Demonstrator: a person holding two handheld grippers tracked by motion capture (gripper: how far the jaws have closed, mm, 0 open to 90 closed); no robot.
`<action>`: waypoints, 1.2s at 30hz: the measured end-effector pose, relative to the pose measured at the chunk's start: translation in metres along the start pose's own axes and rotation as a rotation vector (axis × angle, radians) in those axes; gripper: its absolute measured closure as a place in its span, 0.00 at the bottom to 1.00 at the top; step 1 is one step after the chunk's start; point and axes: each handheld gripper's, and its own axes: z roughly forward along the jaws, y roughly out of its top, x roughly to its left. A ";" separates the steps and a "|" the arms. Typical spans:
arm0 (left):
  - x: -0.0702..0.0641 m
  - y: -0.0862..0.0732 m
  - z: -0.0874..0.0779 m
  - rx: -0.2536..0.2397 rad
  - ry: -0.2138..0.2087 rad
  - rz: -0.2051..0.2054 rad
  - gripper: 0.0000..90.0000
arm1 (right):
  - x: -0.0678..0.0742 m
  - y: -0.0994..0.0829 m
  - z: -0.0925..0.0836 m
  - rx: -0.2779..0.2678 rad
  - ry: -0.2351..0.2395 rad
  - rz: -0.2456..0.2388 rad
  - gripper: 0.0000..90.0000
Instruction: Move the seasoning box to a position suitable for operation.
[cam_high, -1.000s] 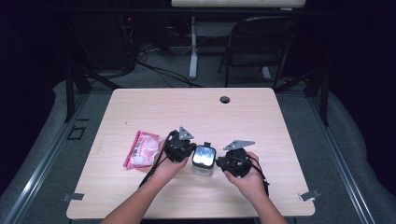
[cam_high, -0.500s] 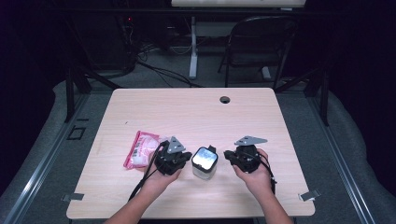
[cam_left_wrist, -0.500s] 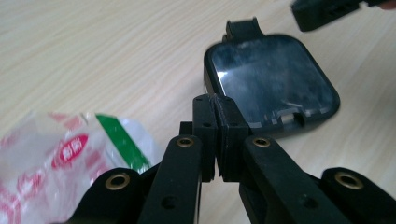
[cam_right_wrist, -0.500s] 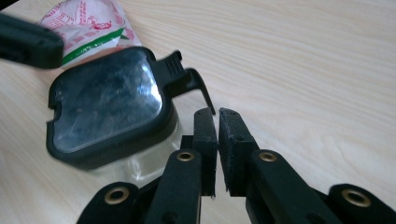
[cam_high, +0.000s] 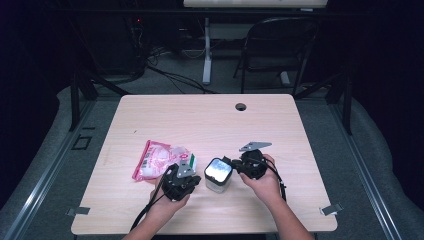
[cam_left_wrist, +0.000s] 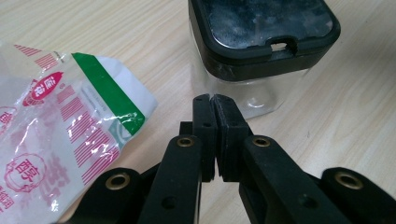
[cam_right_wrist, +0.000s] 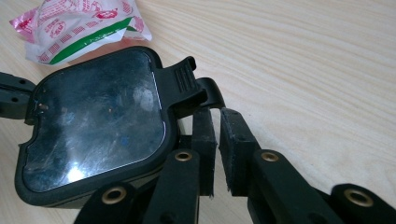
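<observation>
Both hands have drawn back from the clear square plastic jar with a black-rimmed see-through lid (cam_high: 217, 174), where a second ago they met over it; the left one has slid down and leftward, the right one only a little to the right. Nearest the person, the left gripper (cam_high: 181, 181) sits at the table's front edge, just left of the jar, its jaws pressed together on nothing, as the left gripper view shows (cam_left_wrist: 215, 103). To the jar's right, the right gripper (cam_high: 236, 165) has its tips at the lid's hinged black tab (cam_right_wrist: 183, 84); its jaws have just been opening slightly after closing, and stand a narrow slit apart, empty, just beside the tab. The jar stands upright on the pale wooden table (cam_high: 210, 120), between the two grippers. Beyond the left gripper lies a crinkled pink-and-white plastic bag with a green stripe (cam_high: 160, 159), near the jar but apart from it.
</observation>
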 end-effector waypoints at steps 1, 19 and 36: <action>0.000 0.000 0.000 0.000 0.000 0.000 0.97 | 0.000 0.000 0.000 0.000 0.000 0.000 0.94; 0.018 0.009 0.009 0.008 0.023 -0.037 0.97 | 0.023 -0.012 -0.013 0.104 0.087 -0.086 0.92; 0.017 0.010 0.010 0.015 0.039 -0.033 0.96 | 0.006 -0.024 0.005 0.095 0.030 -0.121 0.72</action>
